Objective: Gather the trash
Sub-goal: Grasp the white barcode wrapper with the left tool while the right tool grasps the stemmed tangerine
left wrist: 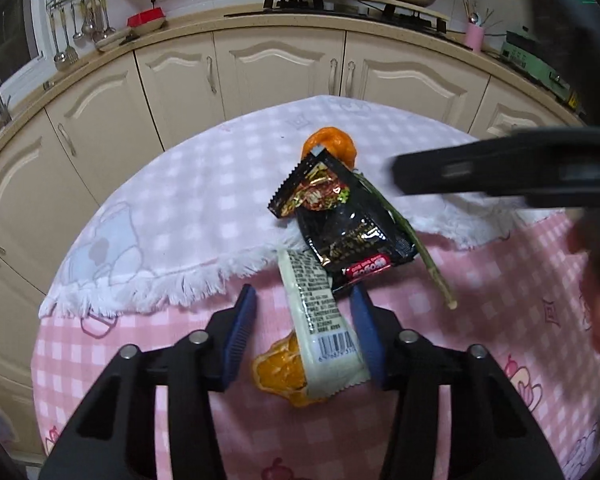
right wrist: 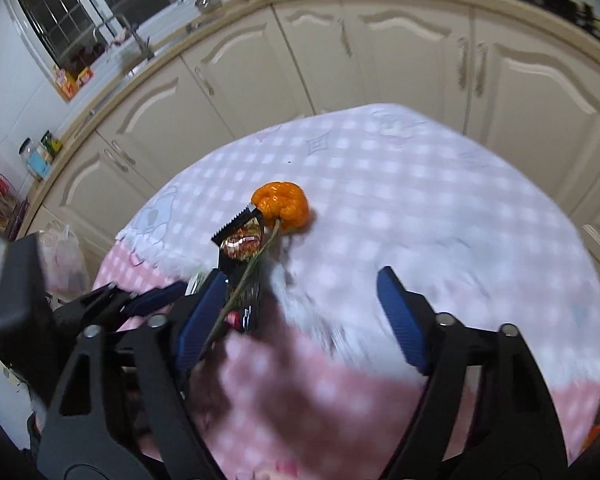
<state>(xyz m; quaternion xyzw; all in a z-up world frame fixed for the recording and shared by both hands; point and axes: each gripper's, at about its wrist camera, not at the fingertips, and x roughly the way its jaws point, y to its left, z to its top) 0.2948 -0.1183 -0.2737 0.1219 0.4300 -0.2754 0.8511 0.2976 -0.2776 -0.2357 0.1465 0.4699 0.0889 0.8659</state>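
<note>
A: Nearest you, your left gripper [left wrist: 304, 332] has its fingers wide, straddling the white wrapper [left wrist: 320, 328]. The right-hand pad looks to be at the wrapper's edge; the left one stands clear. Nothing is held yet.

B: And under the wrapper?

A: An orange peel [left wrist: 278, 372], partly covered by its near end. Close carelessly and you may drag the peel along or pinch the pink cloth [left wrist: 140, 344] of the bench.

B: What sits just beyond?

A: The black packet [left wrist: 348, 228] overlaps the wrapper's far end, and a green stem [left wrist: 416, 240] lies along its right side. Lift the wrapper fast and the packet could slide or flip, scattering the pile.

B: Your right gripper [right wrist: 300, 312]?

A: Fingers wide, holding nothing, hovering near the stem [right wrist: 244, 280] and packet [right wrist: 244, 248]. Its view is blurred, so contact is hard to judge. The two grippers are close; they could knock each other.

B: Farthest?

A: An orange lump [left wrist: 330, 148] on the white cloth [left wrist: 200, 200], touching the packet's top corner. It may roll if the packet shifts.
</note>
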